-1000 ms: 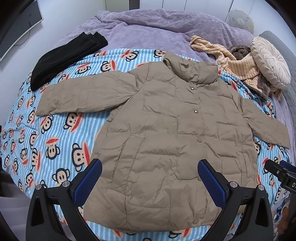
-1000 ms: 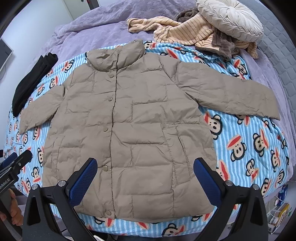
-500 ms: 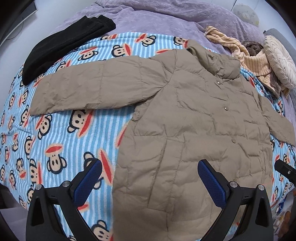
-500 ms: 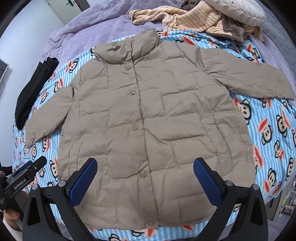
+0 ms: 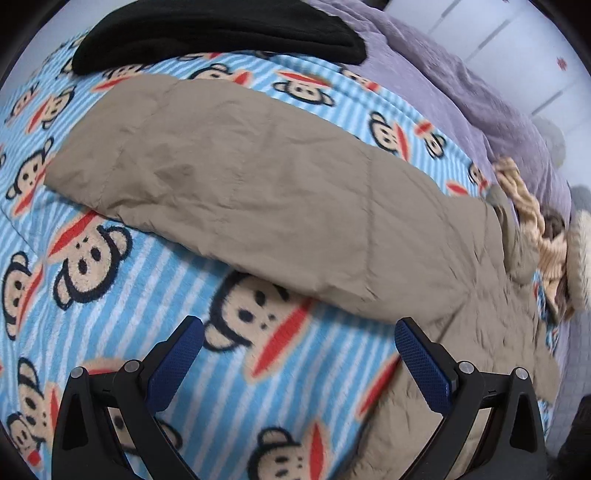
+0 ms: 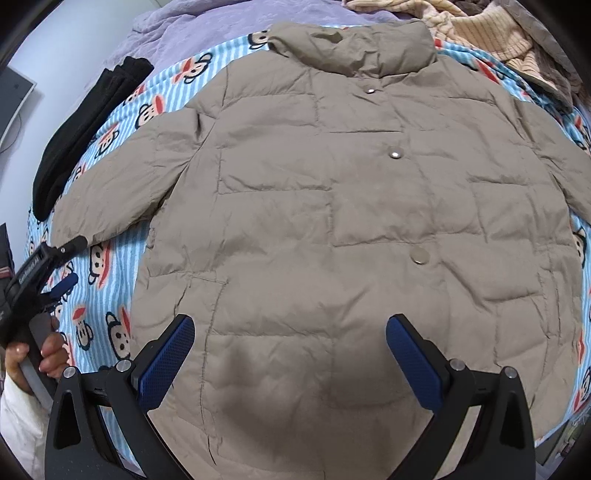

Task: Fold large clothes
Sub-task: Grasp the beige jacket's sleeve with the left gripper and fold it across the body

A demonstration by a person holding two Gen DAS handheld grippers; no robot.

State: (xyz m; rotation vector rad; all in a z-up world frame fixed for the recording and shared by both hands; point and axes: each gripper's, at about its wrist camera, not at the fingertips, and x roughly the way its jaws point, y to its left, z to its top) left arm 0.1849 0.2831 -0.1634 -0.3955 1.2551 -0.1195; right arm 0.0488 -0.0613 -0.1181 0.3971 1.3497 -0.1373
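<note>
**Left gripper dropped to the sleeve; no fold begun**

Khaki padded jacket spread flat, front up, snaps closed, collar toward the far side, on the monkey-print blanket covering the bed. Both sleeves out sideways; hem at the near edge, under the right wrist camera.

Change over the last second: left wrist view swung away from the whole garment and down onto the jacket's left sleeve, now filling most of the frame, cuff toward the left of the picture. Left gripper much lower and closer to the blanket than before, fingers spread wide, blue pads empty, poised over bare blanket just short of the sleeve's lower edge, near the armpit seam. Not yet touching cloth. Seen from the right wrist view, same tool held in a hand at the left margin, beside the cuff.

Right gripper also advanced: torso larger in frame than a second ago, fingers spread, empty, hovering above the lower front panel. Contact with cloth not determinable.

Reading: approach phase, likely a sleeve-in fold first. Jacket unmoved throughout.

Surroundings: black folded garment beyond the sleeve, purple quilt further off, beige knit pile past the collar.
</note>
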